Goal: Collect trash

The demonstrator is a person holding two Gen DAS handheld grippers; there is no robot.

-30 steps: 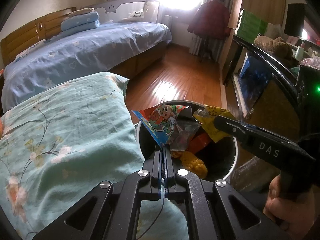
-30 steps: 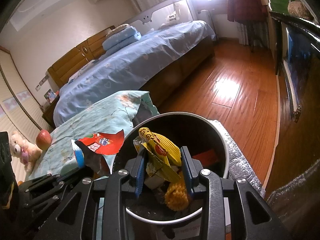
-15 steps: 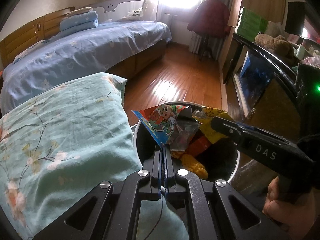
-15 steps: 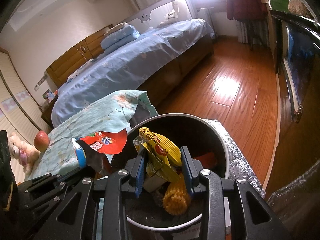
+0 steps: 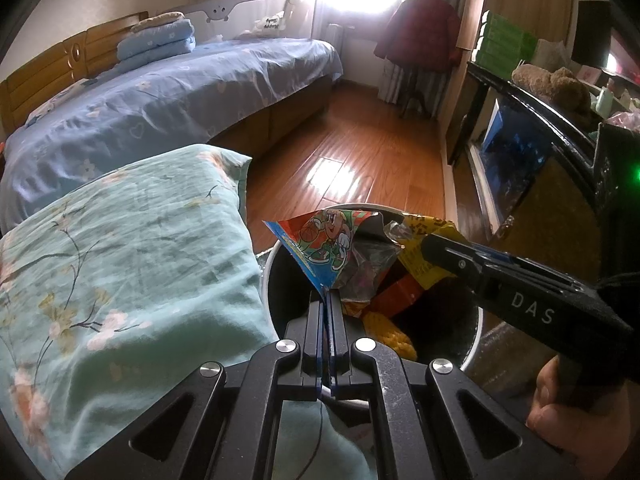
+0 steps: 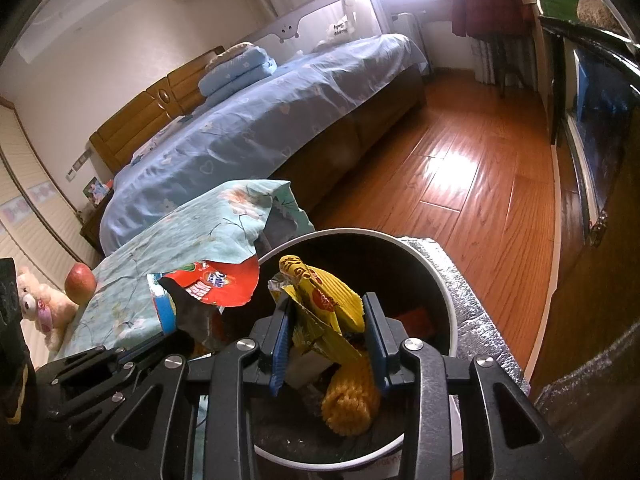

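My left gripper (image 5: 329,300) is shut on a colourful cartoon snack wrapper (image 5: 320,242) and holds it over the near rim of a round white trash bin (image 5: 267,276). It shows red in the right wrist view (image 6: 216,284). My right gripper (image 6: 326,320) holds a crumpled yellow wrapper (image 6: 324,300) between its blue pads (image 6: 282,340) above the bin (image 6: 452,312); it also shows in the left wrist view (image 5: 424,252). Inside the bin lie a yellow mesh piece (image 6: 350,396) and an orange packet (image 5: 396,294).
A teal floral cushion (image 5: 120,264) lies left of the bin. A bed with blue sheets (image 5: 168,96) stands behind. An apple (image 6: 80,282) and a plush bear (image 6: 40,308) lie on the cushion. A dark cabinet (image 5: 532,128) runs along the right. Silver foil mat (image 6: 468,296) lies under the bin.
Both grippers keep their wrappers and have shifted slightly forward over the bin. The bin's contents look unchanged.
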